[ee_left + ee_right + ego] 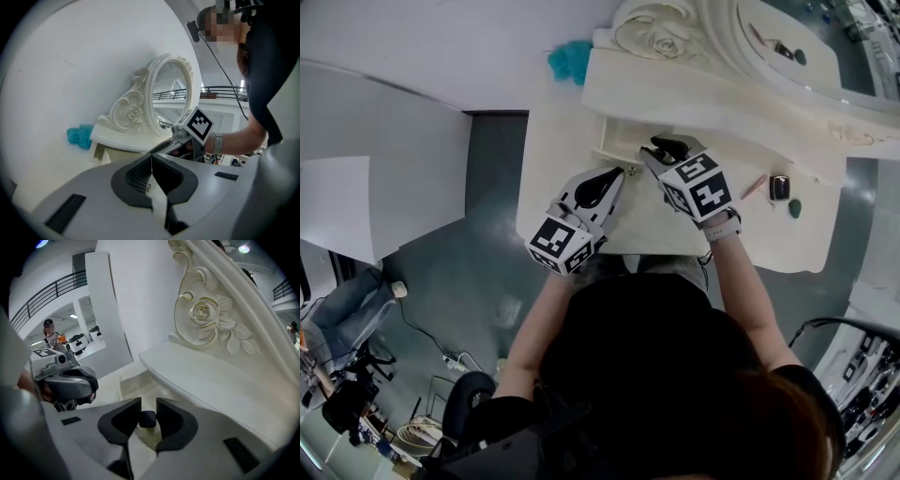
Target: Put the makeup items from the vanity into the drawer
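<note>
Right tool (pixel 667 150) pinches a small dark rounded makeup piece (pixel 148 419), pointing down at the open white drawer (pixel 617 142) at twelve o'clock. Left tool (pixel 151 161) is closed up, empty. Drop-off looks next: release inside. Pink stick (pixel 754 187) and black square compact (pixel 779 187) wait at three o'clock on the white vanity table (pixel 558 159).

Seen from above, a person in a dark top (pixel 656 356) stands at a white bench (pixel 558 169) backed by a mirror (pixel 712 28) whose frame carries a carved rose. A small drawer (pixel 605 150) under the bench's raised shelf is pulled open. The right gripper (pixel 661 148) points its dark jaws into that drawer. The left gripper (pixel 614 176) lies just beside it, with its tip at the drawer's front. At the bench's right end lie a pink pencil (pixel 755 187), a small dark case (pixel 779 187) and a green piece (pixel 794 207), close together. A teal fluffy thing (pixel 570 61) sits at the bench's back left corner.
</note>
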